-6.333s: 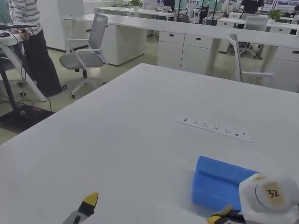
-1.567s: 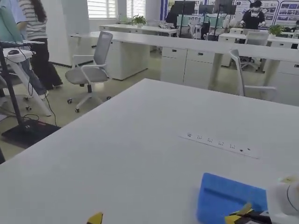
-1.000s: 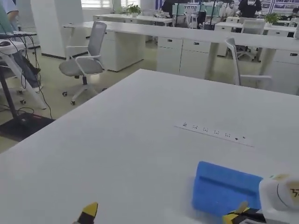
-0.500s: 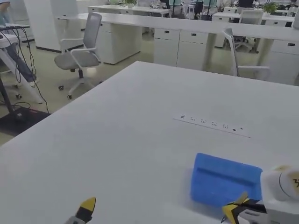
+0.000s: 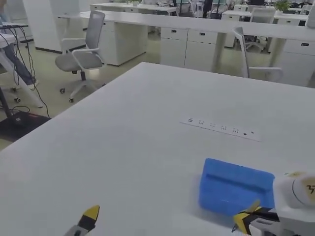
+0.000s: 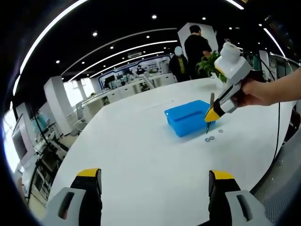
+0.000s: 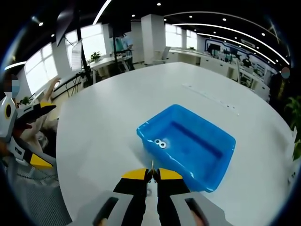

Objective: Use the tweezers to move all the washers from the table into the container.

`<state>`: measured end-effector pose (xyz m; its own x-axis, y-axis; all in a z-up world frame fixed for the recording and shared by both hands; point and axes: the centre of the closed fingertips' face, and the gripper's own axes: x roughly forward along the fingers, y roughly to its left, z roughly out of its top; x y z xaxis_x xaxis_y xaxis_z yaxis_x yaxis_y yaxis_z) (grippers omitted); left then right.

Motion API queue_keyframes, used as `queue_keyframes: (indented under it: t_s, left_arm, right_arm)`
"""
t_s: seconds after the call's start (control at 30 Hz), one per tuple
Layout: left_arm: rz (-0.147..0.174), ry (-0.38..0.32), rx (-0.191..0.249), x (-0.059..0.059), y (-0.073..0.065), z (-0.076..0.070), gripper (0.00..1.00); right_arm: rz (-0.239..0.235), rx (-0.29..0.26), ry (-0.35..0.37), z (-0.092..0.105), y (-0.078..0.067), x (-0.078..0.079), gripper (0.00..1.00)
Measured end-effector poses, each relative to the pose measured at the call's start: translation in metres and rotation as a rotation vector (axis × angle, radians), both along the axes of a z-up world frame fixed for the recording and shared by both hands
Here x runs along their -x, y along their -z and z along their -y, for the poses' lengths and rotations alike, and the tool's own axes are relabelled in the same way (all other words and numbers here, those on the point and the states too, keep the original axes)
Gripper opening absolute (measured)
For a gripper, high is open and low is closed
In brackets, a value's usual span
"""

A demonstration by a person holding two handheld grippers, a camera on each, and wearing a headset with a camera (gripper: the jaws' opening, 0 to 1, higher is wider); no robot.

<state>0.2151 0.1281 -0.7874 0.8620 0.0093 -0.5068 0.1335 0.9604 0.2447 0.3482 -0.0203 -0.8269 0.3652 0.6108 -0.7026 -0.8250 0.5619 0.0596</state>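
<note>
Open-plan office with white desks and a grey swivel chair point(image 5: 81, 56); in the foreground, a broad white tabletop point(image 5: 123, 147) carrying a flat white power strip point(image 5: 219, 129). A blue rectangular plastic container point(image 7: 197, 146) stands on the tabletop near its right edge in the head view, well apart from the strip. The left claw point(image 6: 154, 174), yellow-tipped, hovers low over bare tabletop with its jaws spread wide and nothing between them. The right claw point(image 7: 152, 173), held in a hand, is closed narrow on thin metal tweezers point(image 7: 152, 165), whose tips point down just beside the container's near wall. Two small metal washers point(image 7: 161, 144) lie inside the container; a few more loose washers point(image 6: 209, 139) lie on the tabletop beside it, under the tweezer tips.
</note>
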Motion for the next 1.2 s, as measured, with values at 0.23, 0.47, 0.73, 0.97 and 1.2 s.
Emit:
queue_keyframes:
  t_s: [0.23,0.47,0.73,0.97,1.2]
  left_arm:
    - [-0.005,0.0,-0.001,0.0003,0.001,0.0,0.97]
    - [-0.006,-0.001,-0.004,0.0005,0.0014,-0.0005,0.97]
    - [-0.009,0.003,-0.007,0.0007,0.0019,0.0002,0.97]
    - [-0.006,0.003,-0.006,0.0005,0.0007,0.001,0.97]
    - [-0.005,-0.001,-0.005,0.0007,-0.0001,0.0006,0.96]
  right_arm:
    - [-0.008,-0.003,0.006,0.0012,0.0017,0.0,0.03]
    - [-0.014,-0.003,0.0,-0.0002,0.0028,0.0017,0.03]
    - [-0.015,-0.012,0.008,-0.0019,0.0022,-0.0016,0.03]
    - [-0.025,-0.02,0.015,-0.0027,0.0024,-0.0069,0.03]
    - [-0.051,0.0,0.0,-0.0046,0.0088,0.0016,0.03]
